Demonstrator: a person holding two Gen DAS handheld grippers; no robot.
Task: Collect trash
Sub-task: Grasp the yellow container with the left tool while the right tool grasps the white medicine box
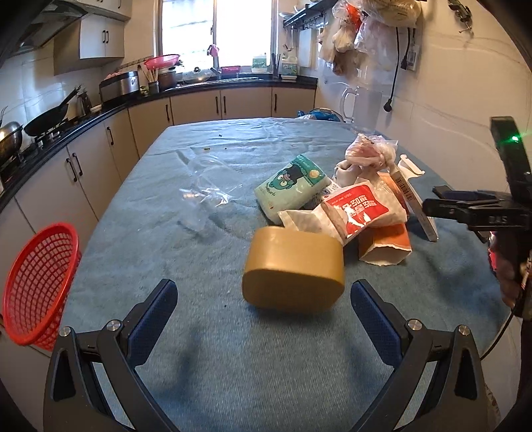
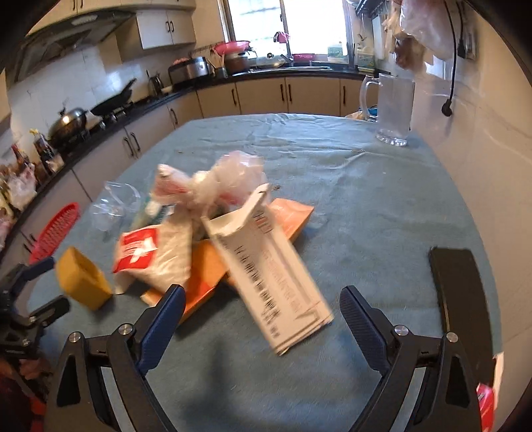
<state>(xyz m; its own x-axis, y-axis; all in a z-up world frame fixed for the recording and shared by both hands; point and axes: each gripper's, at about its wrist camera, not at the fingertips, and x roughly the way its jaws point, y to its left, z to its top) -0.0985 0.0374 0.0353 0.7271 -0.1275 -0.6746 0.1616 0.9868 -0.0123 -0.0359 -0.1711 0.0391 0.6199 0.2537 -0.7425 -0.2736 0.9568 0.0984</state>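
Observation:
A pile of trash lies on the blue cloth-covered table. A tan oval box sits just in front of my open left gripper; it also shows in the right wrist view. Behind it lie a red and white packet, a green cartoon pack, an orange carton, a crumpled plastic bag and a clear wrapper. My right gripper is open, with a white barcode carton lying between and just ahead of its fingers. A red mesh basket hangs at the table's left edge.
A glass pitcher stands at the table's far right corner by the tiled wall. Kitchen counters with pans, a rice cooker and a sink run along the left and back. Bags hang on the wall at upper right.

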